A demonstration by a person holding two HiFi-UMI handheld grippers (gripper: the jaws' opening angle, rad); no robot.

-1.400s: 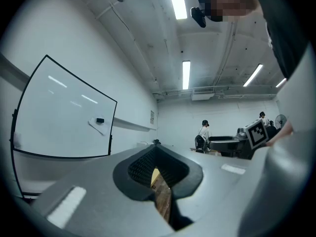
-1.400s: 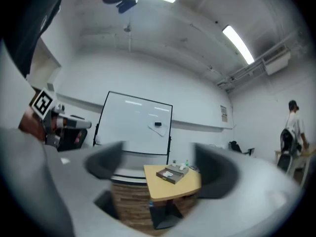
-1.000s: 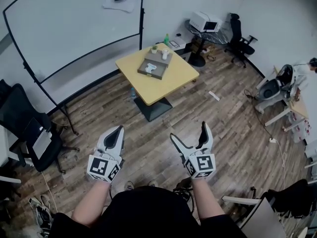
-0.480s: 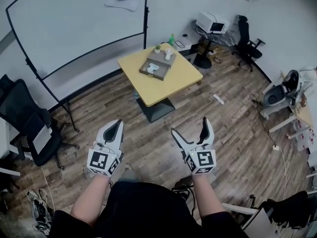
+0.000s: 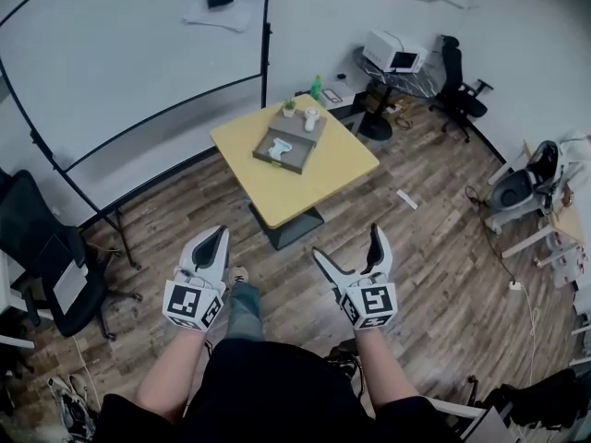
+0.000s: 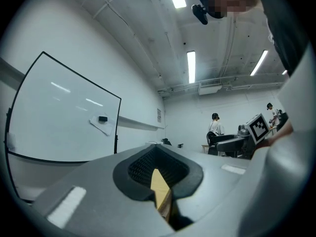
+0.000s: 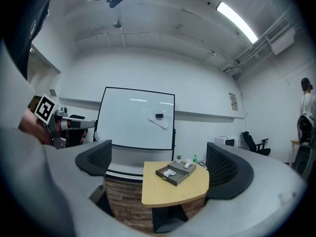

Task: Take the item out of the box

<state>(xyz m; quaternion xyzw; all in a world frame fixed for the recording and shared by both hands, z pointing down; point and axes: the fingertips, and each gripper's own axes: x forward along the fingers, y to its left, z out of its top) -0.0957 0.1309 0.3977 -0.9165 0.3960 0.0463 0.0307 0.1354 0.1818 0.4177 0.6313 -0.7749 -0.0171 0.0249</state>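
Note:
A grey box [image 5: 290, 139] lies on the yellow table [image 5: 305, 178] far ahead of me, its tray pulled open with a white item [image 5: 279, 147] inside. A second white item [image 5: 311, 118] stands on the box's top. Both grippers hover over the wooden floor, well short of the table. My left gripper [image 5: 213, 246] has its jaws together and holds nothing. My right gripper [image 5: 349, 253] is open and empty. In the right gripper view the box [image 7: 179, 175] and the white item [image 7: 170, 172] show between the fingers of the right gripper [image 7: 163, 168]. The left gripper [image 6: 160, 181] fills its own view.
A small plant [image 5: 288, 107] and a green bottle [image 5: 315, 88] stand at the table's far edge. A large whiteboard [image 5: 120, 58] stands to the left of the table, black office chairs at the left [image 5: 42, 247] and back right [image 5: 459, 81]. People [image 6: 215, 127] stand across the room.
I have stepped forward: a leg in jeans now shows below the grippers and the table sits a little closer. Both grippers keep their states.

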